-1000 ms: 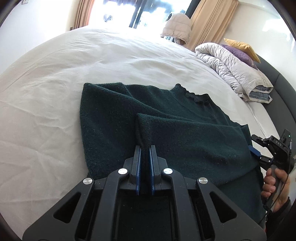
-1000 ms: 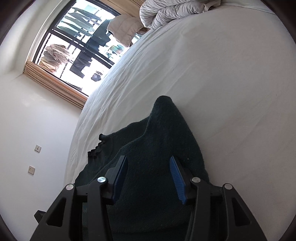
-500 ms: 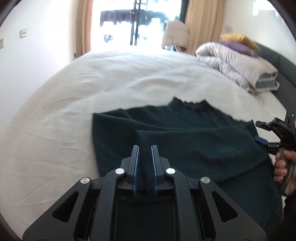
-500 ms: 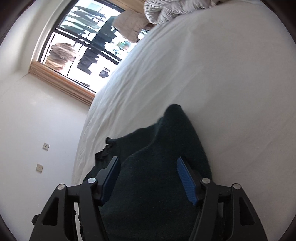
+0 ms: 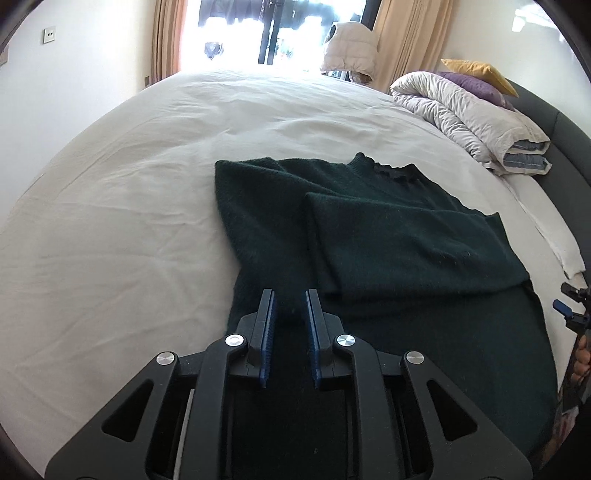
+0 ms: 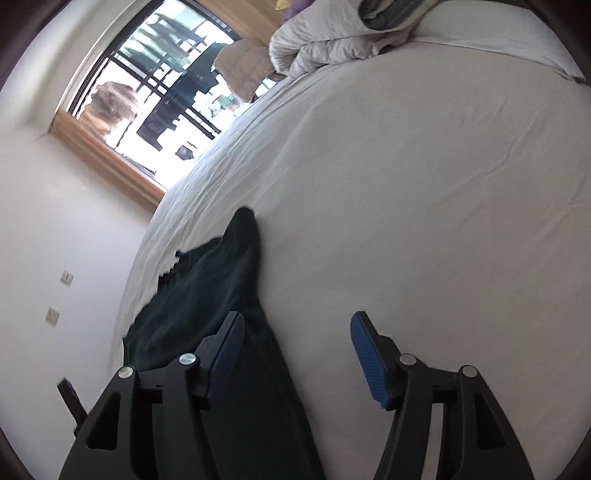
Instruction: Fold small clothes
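White sheet fills my left-hand view: the bed (image 5: 110, 229) runs wrinkled from the near edge up to the bright window (image 5: 266, 26) and its tan curtains (image 5: 410, 33). Over it lies the dark green sweater (image 5: 388, 229), spread flat with its frilled collar toward the window and one sleeve folded across the body (the fold's straight edge runs down toward my tool). My left gripper (image 5: 289, 317) sits above the sweater's near left part; its jaws are opening, a narrow gap between the blue pads (image 5: 269, 332), and I see knit behind that gap but nothing pinched. Further right, a rolled duvet (image 5: 465, 110) with purple and yellow pillows (image 5: 476, 75) lies by the dark headboard (image 5: 554, 129). At the far right edge my right gripper (image 5: 570, 310) shows small, fingers of the hand (image 5: 581, 360) wrapped on its handle.

From the right wrist camera, the sweater (image 6: 221, 295) lies to the left, its edge passing just inside the left pad. My right gripper (image 6: 297, 343) has jaws opening wide, mostly bare sheet (image 6: 406, 184) between them, clamping nothing.
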The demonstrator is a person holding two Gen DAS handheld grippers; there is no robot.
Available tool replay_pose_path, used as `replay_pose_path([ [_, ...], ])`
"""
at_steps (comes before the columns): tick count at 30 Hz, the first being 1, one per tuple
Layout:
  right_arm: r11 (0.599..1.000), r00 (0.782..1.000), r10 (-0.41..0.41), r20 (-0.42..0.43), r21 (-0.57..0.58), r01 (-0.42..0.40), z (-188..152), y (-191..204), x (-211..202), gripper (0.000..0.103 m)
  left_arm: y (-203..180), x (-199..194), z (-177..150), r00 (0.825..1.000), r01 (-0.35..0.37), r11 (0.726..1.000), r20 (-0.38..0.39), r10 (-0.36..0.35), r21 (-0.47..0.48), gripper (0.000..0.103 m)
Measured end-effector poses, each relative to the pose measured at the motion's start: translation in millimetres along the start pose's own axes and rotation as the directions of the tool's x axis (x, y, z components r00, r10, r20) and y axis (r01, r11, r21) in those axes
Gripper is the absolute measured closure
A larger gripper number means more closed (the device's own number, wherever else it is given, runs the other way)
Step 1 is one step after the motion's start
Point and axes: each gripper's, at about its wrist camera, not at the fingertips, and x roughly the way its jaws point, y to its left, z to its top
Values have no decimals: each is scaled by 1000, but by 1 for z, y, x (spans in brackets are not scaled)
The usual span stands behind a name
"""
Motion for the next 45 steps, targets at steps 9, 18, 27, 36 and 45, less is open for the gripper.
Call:
replay_pose_path([
  [9,904,981,-193,1,-390,179,-69,15,-67,39,-2,-112,-96,993,-34,977,119,9,212,45],
  [18,880,969,-239,57,-410,241,-93,-3,-105,39,-14,-184,-177,980,-124,816,200,11,564,28],
  [27,899,972,-227,61,-371,233,-101,2,-101,39,-17,-189,-267,955,-297,340,284,87,892,28],
  [36,922,980,-190,62,-331,200,-98,13,-97,39,-25,-166,-356,923,-384,-173,384,-34,907,28],
  [45,944,986,-151,64,-287,163,-95,18,-92,39,-22,-153,-379,841,-541,-249,525,-130,803,26],
])
